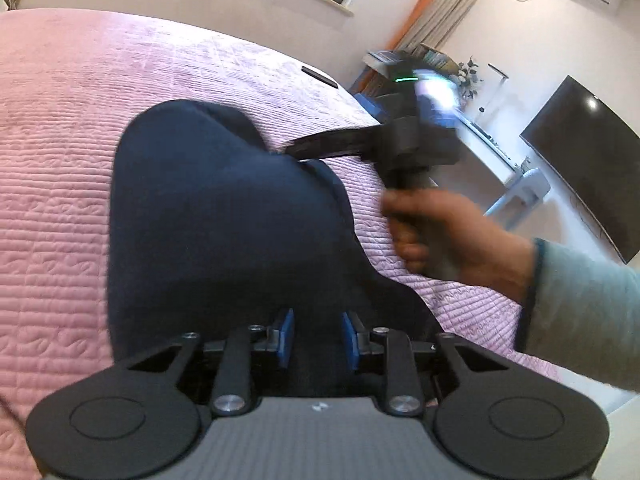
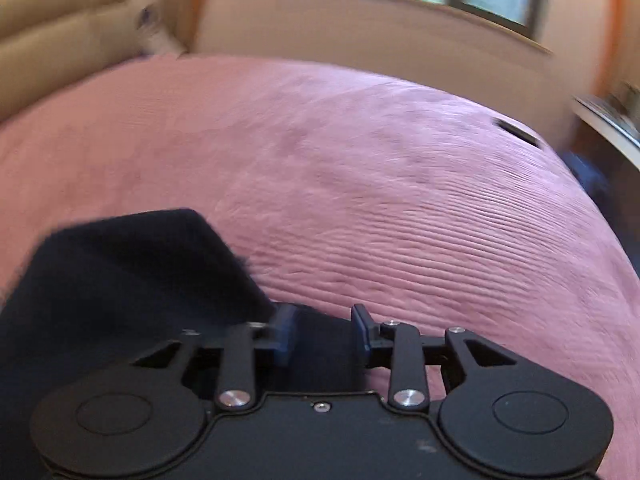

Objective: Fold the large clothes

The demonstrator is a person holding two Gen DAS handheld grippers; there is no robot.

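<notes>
Left wrist view: navy garment (image 1: 224, 216) lies bunched on the pink bedspread (image 1: 60, 168), near its right edge. Left gripper (image 1: 318, 336) hangs over the near hem, jaws parted, nothing pinched. Right gripper (image 2: 324, 334) also parted, cloth between its pads but ungripped, likely seeking a corner. Wide bare quilt beyond for spreading.

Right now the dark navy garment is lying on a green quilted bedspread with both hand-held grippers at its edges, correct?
Not quite: the bedspread is pink, not green, as the right wrist view shows. The rest holds: the navy garment lies on it, with the left hand-held gripper and right hand-held gripper at its edges.
</notes>
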